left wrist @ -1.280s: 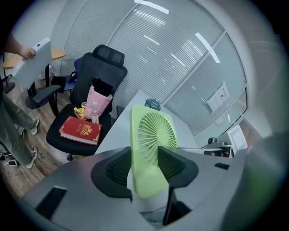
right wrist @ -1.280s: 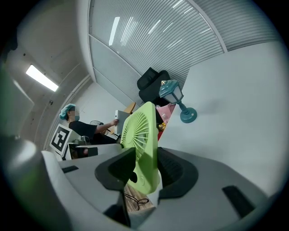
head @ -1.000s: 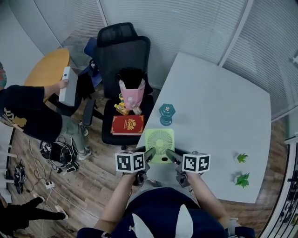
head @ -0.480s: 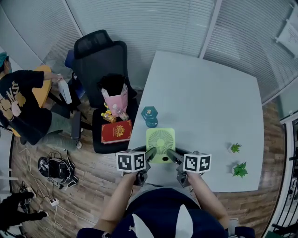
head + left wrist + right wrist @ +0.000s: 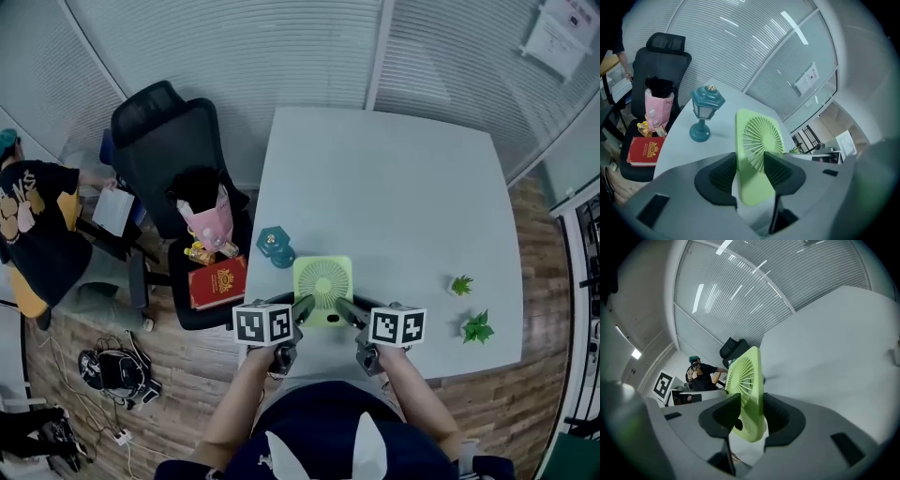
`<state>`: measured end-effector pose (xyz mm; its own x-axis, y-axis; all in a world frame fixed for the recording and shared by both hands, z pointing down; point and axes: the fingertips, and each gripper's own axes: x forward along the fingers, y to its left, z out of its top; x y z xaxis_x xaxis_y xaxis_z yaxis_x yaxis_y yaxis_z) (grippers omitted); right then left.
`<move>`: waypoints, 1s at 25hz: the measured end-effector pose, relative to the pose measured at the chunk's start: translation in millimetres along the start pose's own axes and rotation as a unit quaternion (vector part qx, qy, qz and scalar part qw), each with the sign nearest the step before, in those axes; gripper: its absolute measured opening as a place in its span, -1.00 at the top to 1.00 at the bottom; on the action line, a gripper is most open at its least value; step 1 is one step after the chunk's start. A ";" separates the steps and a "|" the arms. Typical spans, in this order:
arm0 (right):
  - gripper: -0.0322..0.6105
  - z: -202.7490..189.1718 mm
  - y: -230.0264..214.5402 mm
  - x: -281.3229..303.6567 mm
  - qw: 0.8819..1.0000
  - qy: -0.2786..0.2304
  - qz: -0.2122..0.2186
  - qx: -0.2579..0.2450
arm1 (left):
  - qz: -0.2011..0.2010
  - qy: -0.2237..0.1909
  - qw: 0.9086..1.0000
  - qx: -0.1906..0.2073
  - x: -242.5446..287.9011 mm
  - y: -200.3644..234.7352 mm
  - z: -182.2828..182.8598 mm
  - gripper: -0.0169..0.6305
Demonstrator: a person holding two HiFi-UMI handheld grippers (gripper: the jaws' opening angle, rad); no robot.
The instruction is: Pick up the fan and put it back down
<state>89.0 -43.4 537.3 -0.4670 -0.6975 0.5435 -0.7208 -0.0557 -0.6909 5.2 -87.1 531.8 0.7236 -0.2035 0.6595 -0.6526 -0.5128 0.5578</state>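
A light green square fan [image 5: 323, 287] stands upright between both grippers over the near edge of the white table [image 5: 394, 187]. My left gripper [image 5: 302, 310] is shut on its left edge and my right gripper [image 5: 344, 312] on its right edge. In the left gripper view the fan [image 5: 758, 140] shows its grille, and the pads of the gripper [image 5: 750, 171] press on its lower part. Seen from the right gripper view, the fan [image 5: 746, 380] is edge-on inside that gripper [image 5: 752, 417]. I cannot tell whether its base touches the table.
A teal lantern [image 5: 275, 247] stands on the table left of the fan. Two small green plants [image 5: 460, 285] [image 5: 477, 327] sit near the right edge. Beside the table, a black office chair [image 5: 164, 150] carries a pink bag [image 5: 211, 220] and a red book [image 5: 217, 281]. A person [image 5: 33, 225] stands far left.
Both grippers, still shut on the fan, have moved right along the table's near edge. The lantern, earlier straight behind the fan, now lies to its left. The head view has swung round.
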 end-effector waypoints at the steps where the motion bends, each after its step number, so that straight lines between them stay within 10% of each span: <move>1: 0.42 1.9 -2.6 -1.4 1.000 -0.003 -0.003 0.003 | -0.003 0.003 1.000 0.003 3.1 -1.8 1.6 0.34; 25: 0.42 43.9 -58.5 10.5 0.998 -0.024 -0.041 0.050 | -0.035 0.040 0.999 0.003 71.3 -3.8 37.5 0.36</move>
<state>148.7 -78.8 562.4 -0.3812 -0.7214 0.5782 -0.6994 -0.1840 -0.6906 67.6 -130.9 557.8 0.7470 -0.0988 0.6574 -0.5991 -0.5286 0.6014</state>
